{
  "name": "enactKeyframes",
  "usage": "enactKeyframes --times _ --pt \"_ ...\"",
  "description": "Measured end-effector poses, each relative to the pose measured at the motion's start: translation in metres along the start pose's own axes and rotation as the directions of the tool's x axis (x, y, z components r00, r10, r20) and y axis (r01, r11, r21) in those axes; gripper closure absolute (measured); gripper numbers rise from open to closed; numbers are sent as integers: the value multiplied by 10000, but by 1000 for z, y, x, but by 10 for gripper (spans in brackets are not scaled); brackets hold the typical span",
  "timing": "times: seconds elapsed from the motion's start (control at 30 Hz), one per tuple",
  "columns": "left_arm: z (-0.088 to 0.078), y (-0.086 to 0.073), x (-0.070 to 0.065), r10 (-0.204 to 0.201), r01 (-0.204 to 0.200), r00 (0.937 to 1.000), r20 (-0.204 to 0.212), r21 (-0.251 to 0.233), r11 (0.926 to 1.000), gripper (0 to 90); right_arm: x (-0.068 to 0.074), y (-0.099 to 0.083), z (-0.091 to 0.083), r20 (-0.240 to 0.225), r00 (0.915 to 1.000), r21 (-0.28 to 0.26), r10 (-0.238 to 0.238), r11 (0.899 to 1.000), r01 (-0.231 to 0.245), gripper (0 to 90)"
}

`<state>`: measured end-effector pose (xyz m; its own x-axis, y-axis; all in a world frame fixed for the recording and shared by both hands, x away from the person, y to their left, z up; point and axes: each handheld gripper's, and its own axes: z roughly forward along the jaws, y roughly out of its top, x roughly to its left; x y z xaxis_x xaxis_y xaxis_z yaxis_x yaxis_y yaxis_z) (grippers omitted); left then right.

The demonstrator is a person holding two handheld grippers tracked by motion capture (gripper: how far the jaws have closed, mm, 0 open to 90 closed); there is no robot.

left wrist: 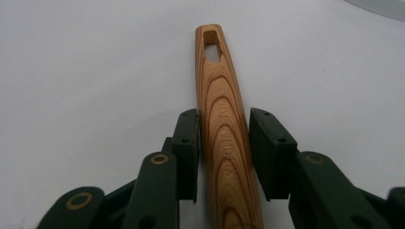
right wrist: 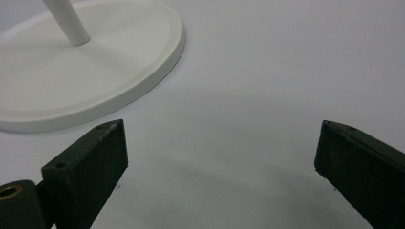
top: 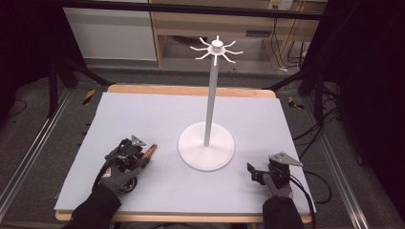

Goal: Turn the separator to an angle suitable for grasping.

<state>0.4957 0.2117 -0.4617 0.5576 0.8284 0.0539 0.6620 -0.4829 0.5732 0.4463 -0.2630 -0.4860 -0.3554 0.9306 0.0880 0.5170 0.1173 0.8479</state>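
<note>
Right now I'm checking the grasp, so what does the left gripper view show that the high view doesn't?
Left gripper view adds: slotted end and engraved lettering of the wooden handle, left claw pads close on either side. High view adds: hooked top of the white stand, right claw. Both: handle lying on the grey table.

One piece of lettering can be seen: a word engraved lengthwise into the wooden handle (left wrist: pixel 224 138) in the left gripper view, running along the grain from about 12 o'clock down toward 6 o'clock. The letters are shallow, tilted and blurred against the dark growth rings, so the word cannot be spelled out with certainty; it appears to be a brand name in capital letters. No other text, number, label or sign can be read in any of the three views.
</note>
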Motion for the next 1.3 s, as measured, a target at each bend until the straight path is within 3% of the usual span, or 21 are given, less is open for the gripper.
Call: enactKeyframes --times 0.3,0.7,0.8,0.87,1.2,1.3 --pt "-4 -2 4 -2 -5 9994 357 170 9999 669 -1 0 1 -46 10000 22 -30 10000 30 45" --pt "-4 -1 1 271 -279 9993 273 291 9992 667 -1 0 1 -57 10000 52 -23 10000 23 45" --pt "-1 1 -1 389 -389 9992 36 176 9991 579 -1 0 1 -63 10000 67 -6 10000 7 45" --pt "0 2 -1 341 -343 9993 164 135 9993 568 -1 0 1 -73 10000 83 13 10000 -12 45" --pt "2 5 -2 263 -271 9993 283 296 9992 605 -1 0 1 -95 9999 94 53 9999 -52 45" --pt "2 6 -1 97 -110 9992 396 324 9994 656 -1 0 1 -80 10000 87 45 10000 -45 45"
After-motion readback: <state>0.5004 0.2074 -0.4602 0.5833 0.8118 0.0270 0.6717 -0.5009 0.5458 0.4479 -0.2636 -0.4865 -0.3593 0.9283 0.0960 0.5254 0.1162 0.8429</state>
